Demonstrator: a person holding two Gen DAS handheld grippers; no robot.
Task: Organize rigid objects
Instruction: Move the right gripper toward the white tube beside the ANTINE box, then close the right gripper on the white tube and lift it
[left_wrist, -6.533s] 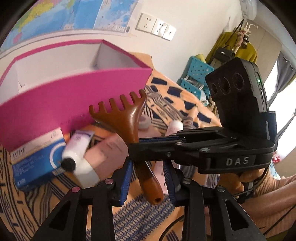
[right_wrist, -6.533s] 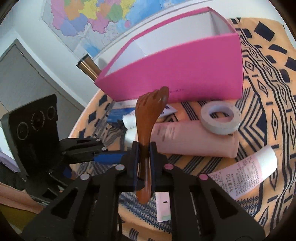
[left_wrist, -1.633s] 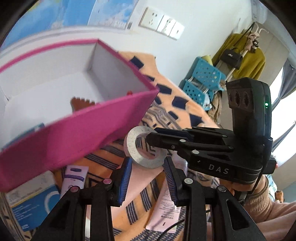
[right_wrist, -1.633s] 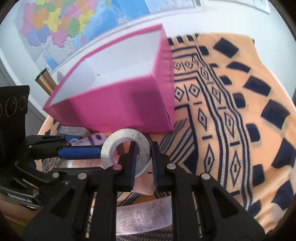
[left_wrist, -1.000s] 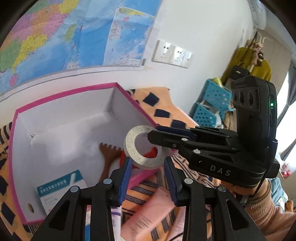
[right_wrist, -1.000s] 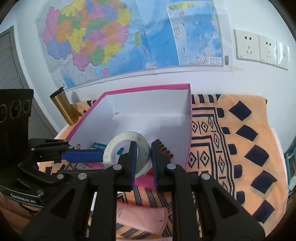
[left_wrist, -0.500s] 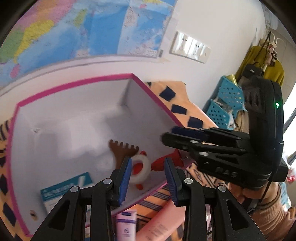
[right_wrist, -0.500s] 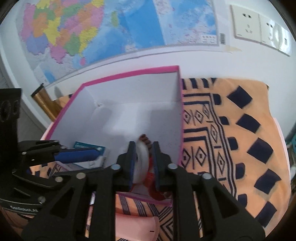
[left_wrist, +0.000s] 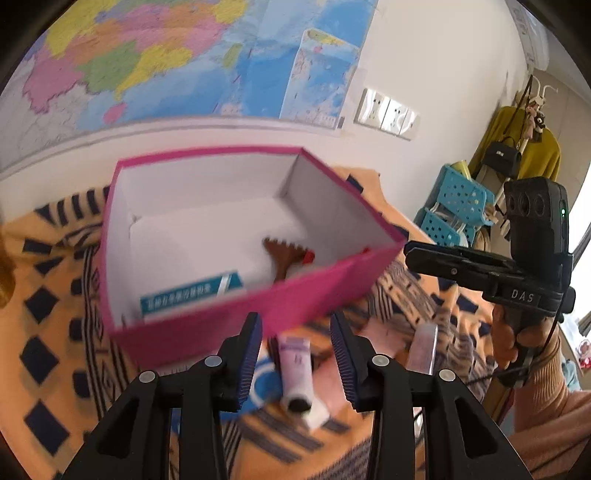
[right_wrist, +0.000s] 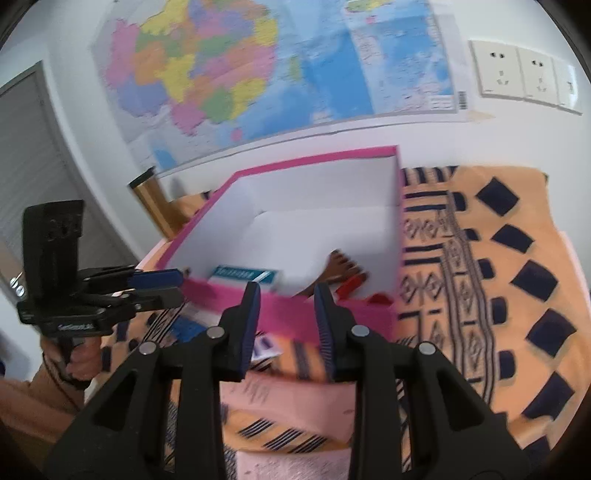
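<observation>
The pink box (left_wrist: 207, 153) (right_wrist: 314, 158) stands on the patterned cloth. Inside it lie a brown wooden comb (left_wrist: 282, 254) (right_wrist: 338, 267), a blue-and-white carton (left_wrist: 188, 291) (right_wrist: 243, 275) and a red item (left_wrist: 309, 255) (right_wrist: 351, 284). The tape roll is out of sight behind the box's near wall. My left gripper (left_wrist: 294, 321) (right_wrist: 181, 280) hovers before that wall, jaws opening, nothing between them. My right gripper (right_wrist: 285, 291) (left_wrist: 406, 247) is just in front of the box's right part, jaws opening and empty too.
On the orange cloth (right_wrist: 517, 258) in front of the box lie a purple-and-white tube (left_wrist: 295, 365), a pink tube (right_wrist: 288, 402), a blue carton (left_wrist: 262, 384) and a printed tube (left_wrist: 424, 347). A gold cylinder (right_wrist: 147, 195) stands behind the box's left corner. Blue baskets (left_wrist: 458, 206) are at the far right.
The right gripper let the white tape roll drop into the box. Both grippers have since drawn back from over the box, and the roll is no longer seen.
</observation>
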